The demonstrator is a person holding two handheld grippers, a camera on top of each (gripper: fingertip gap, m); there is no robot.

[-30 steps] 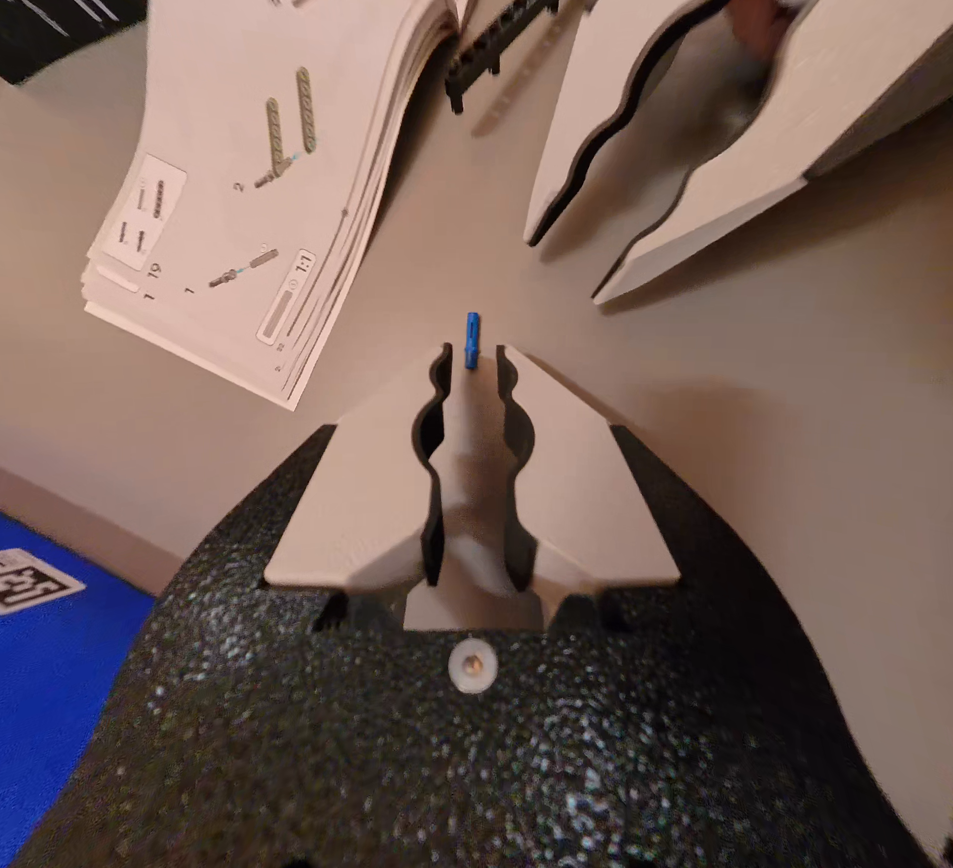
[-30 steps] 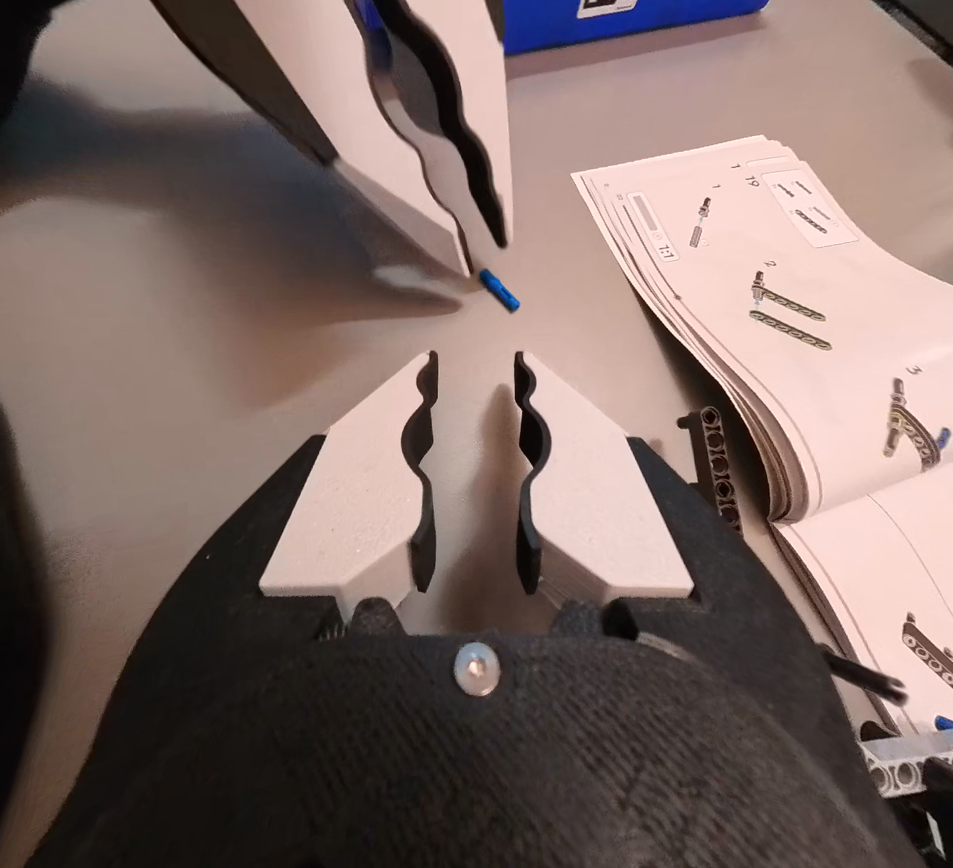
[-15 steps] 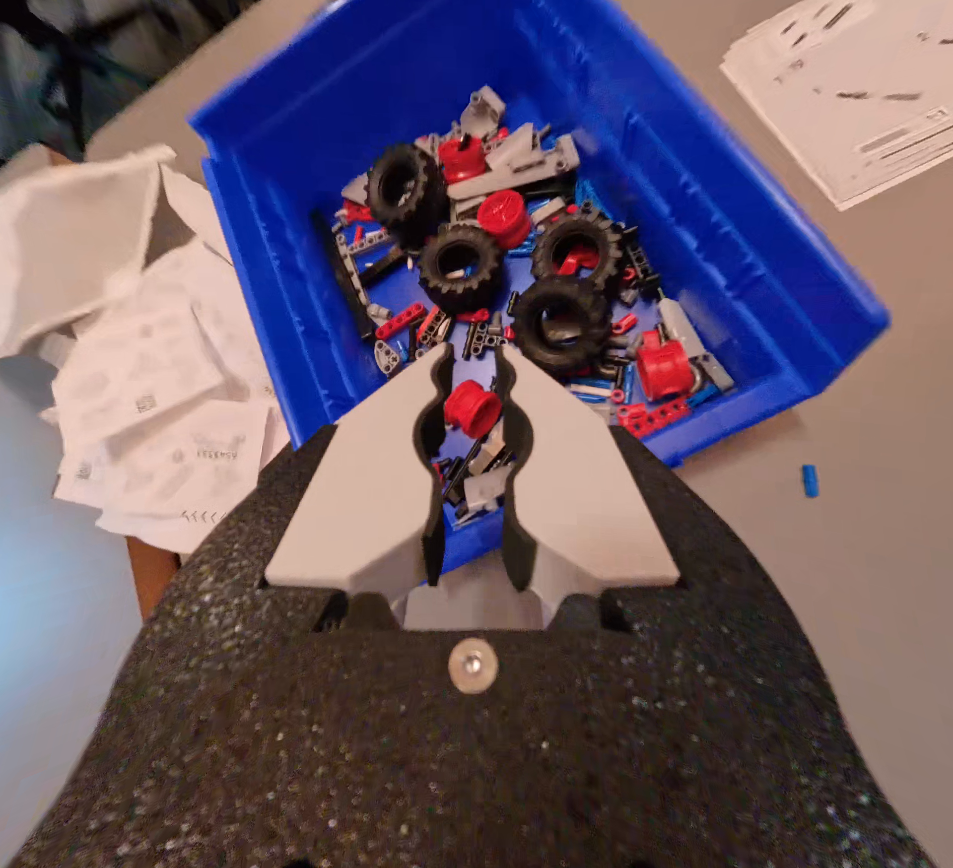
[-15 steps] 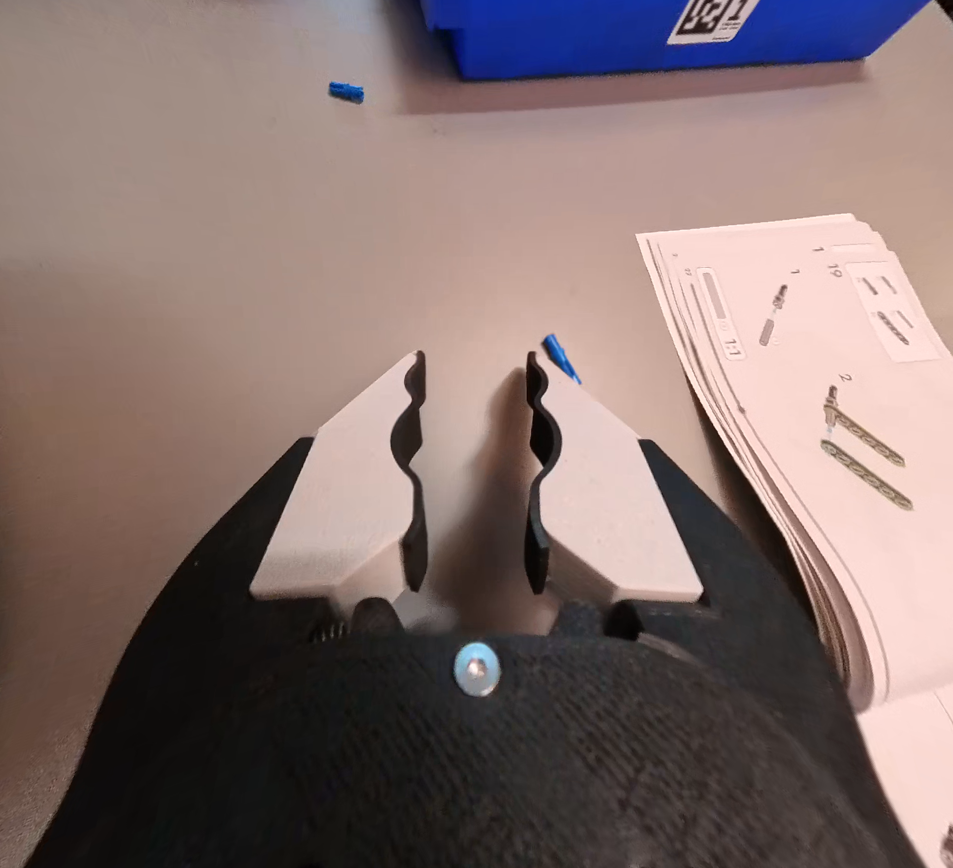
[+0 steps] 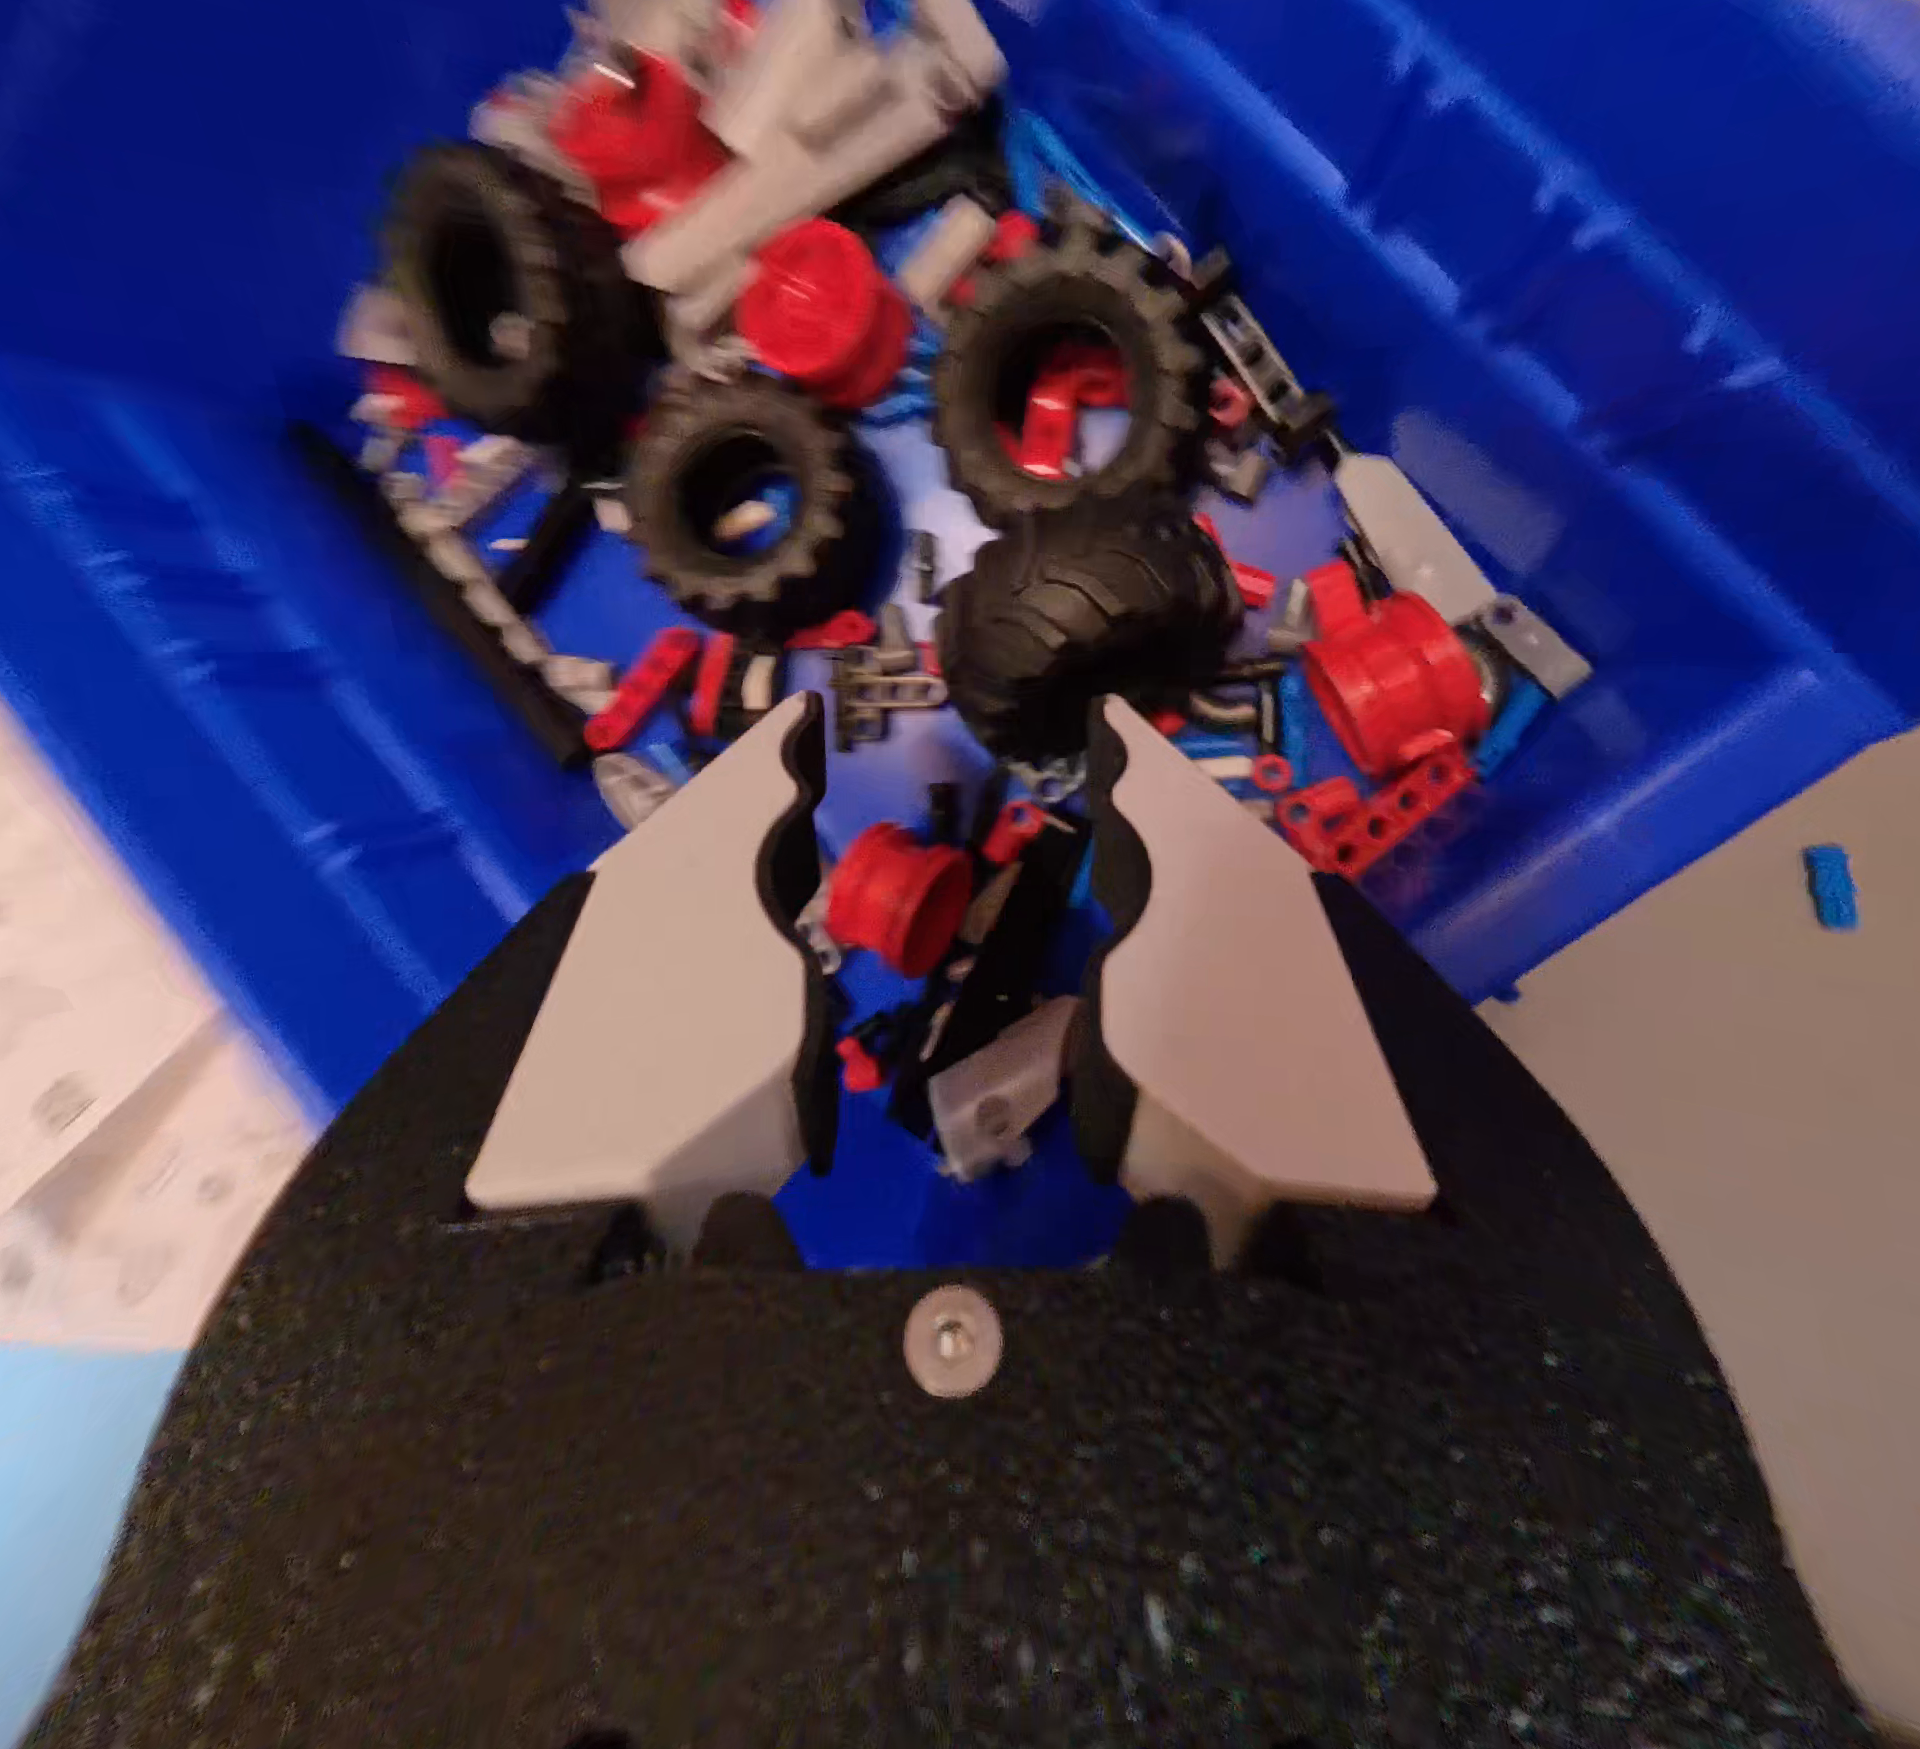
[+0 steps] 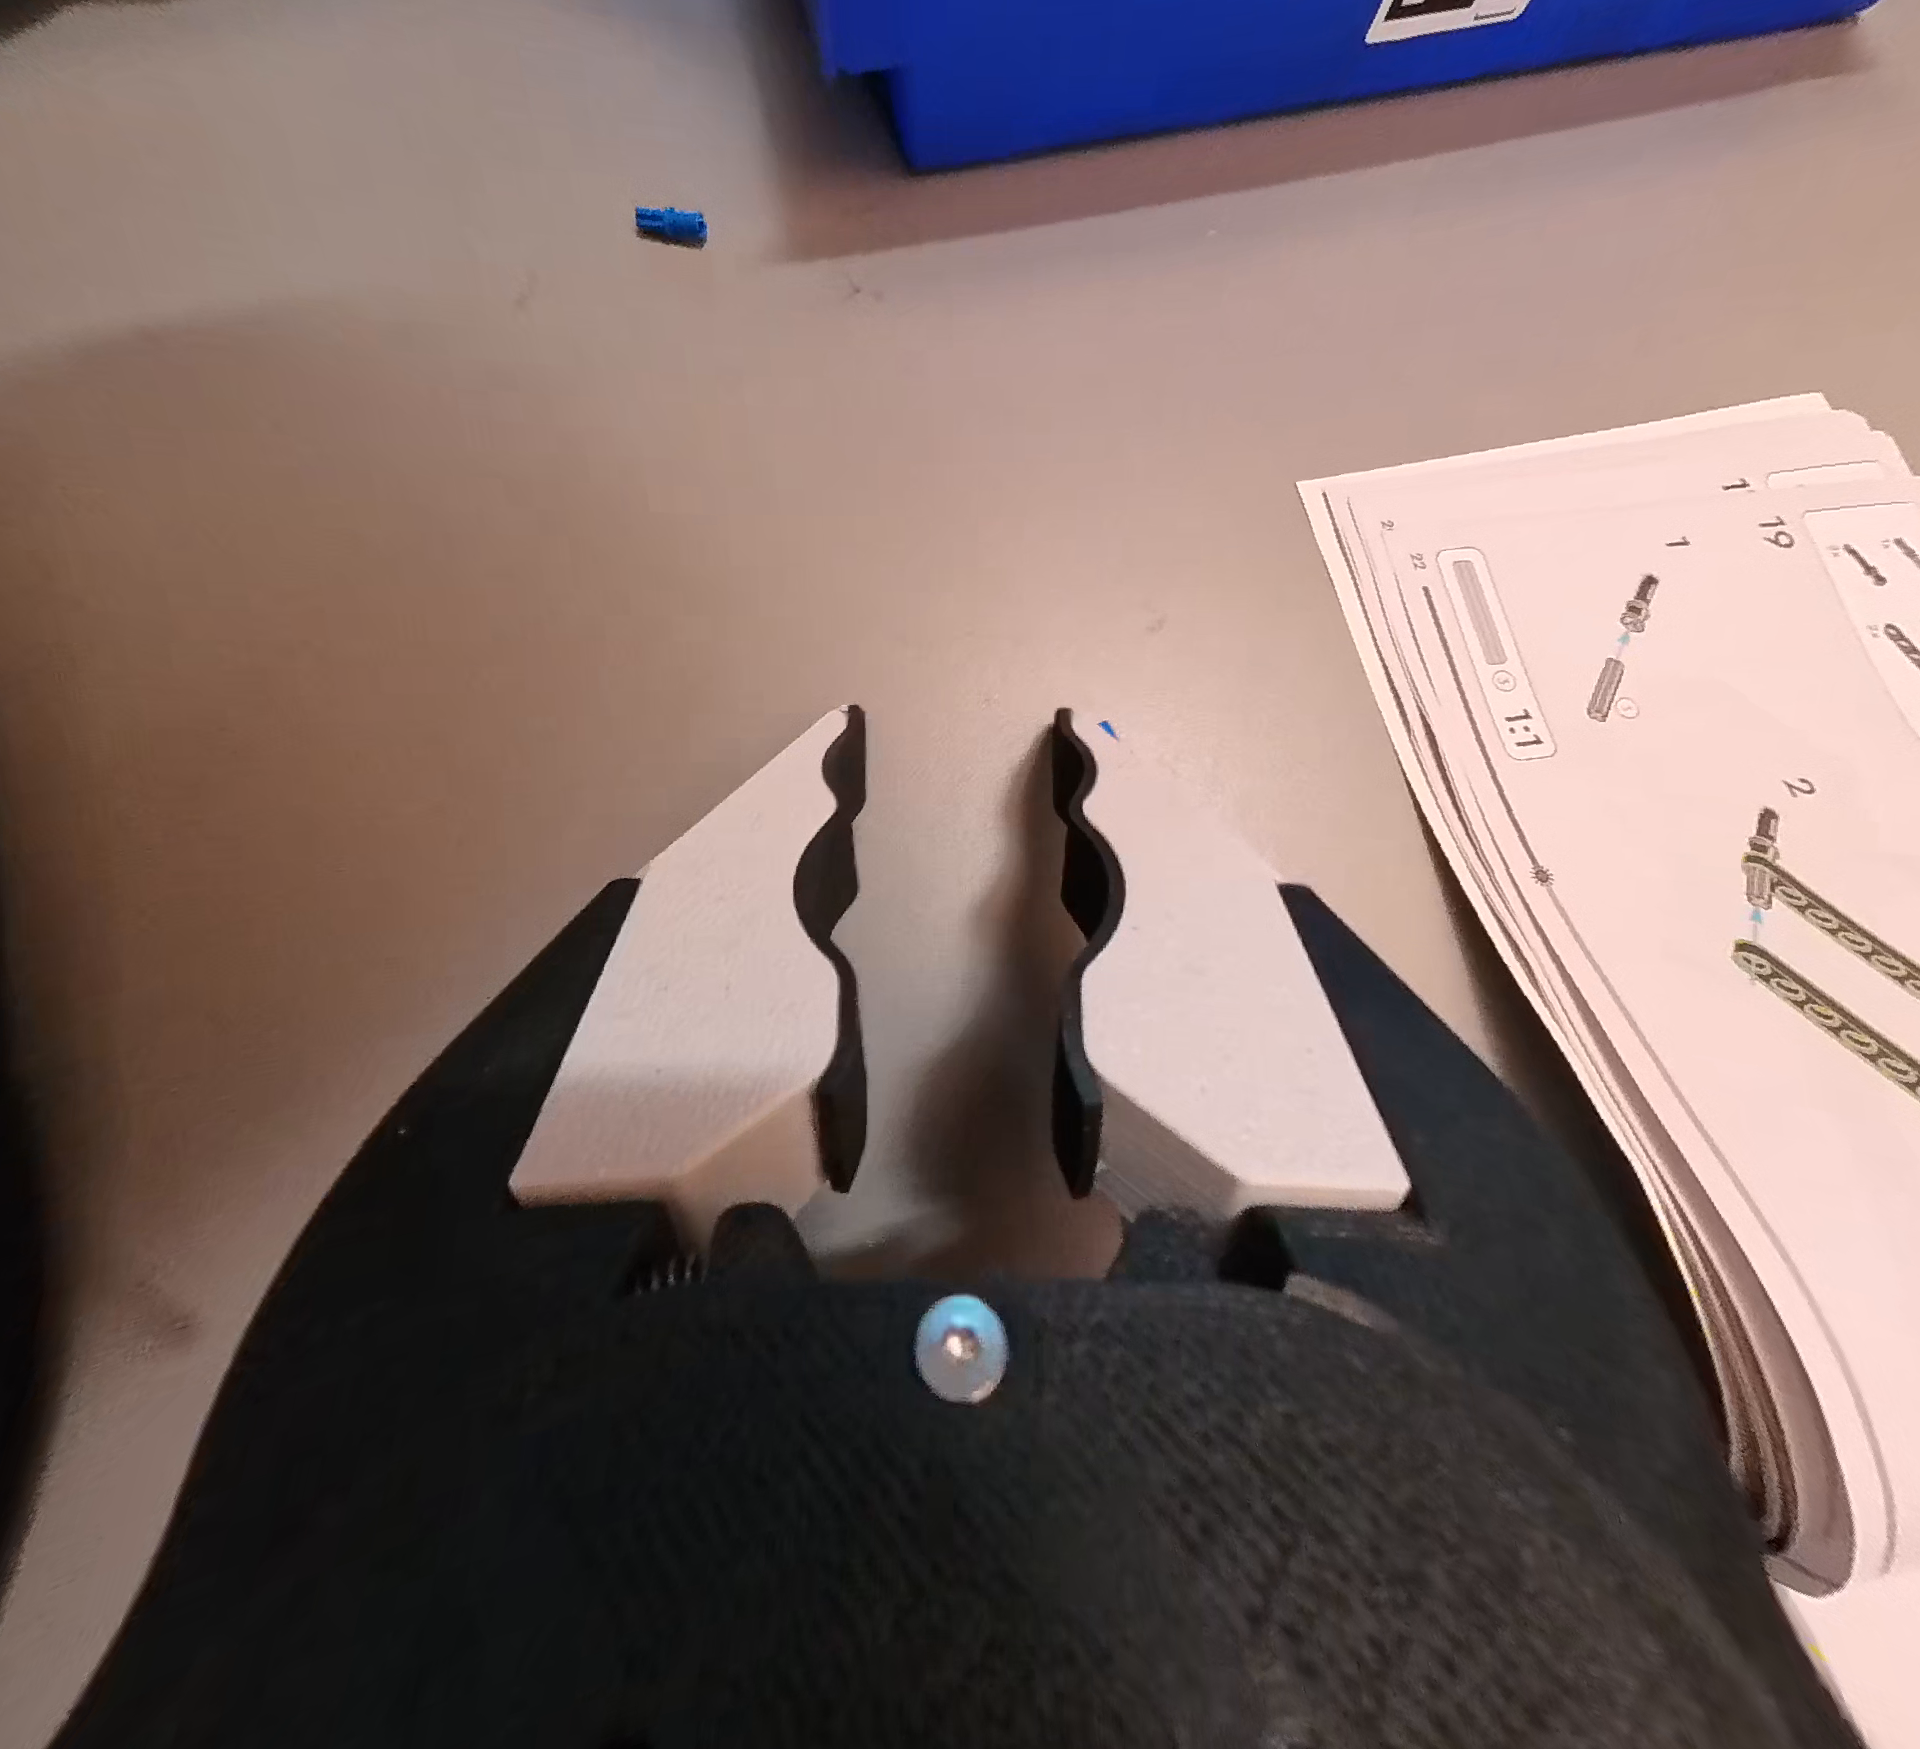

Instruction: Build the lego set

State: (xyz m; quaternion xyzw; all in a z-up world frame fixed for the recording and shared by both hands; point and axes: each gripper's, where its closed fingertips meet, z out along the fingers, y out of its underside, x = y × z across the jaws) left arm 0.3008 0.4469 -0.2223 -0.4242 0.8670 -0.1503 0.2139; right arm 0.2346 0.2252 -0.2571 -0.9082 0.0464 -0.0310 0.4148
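Our left gripper (image 5: 956, 743) has dropped closer over the blue plastic bin (image 5: 1558, 245), jaws now wider apart and empty. Our right gripper (image 6: 956, 723) holds jaws apart. We count four black rubber tyres (image 5: 1060, 390) and one small blue pin (image 6: 670, 222).

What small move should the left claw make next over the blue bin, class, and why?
Probably lower the open left claw a little into the blue plastic bin toward the small red plastic wheel hub. It hangs empty above the loose pieces, and that hub lies framed between its fingers.
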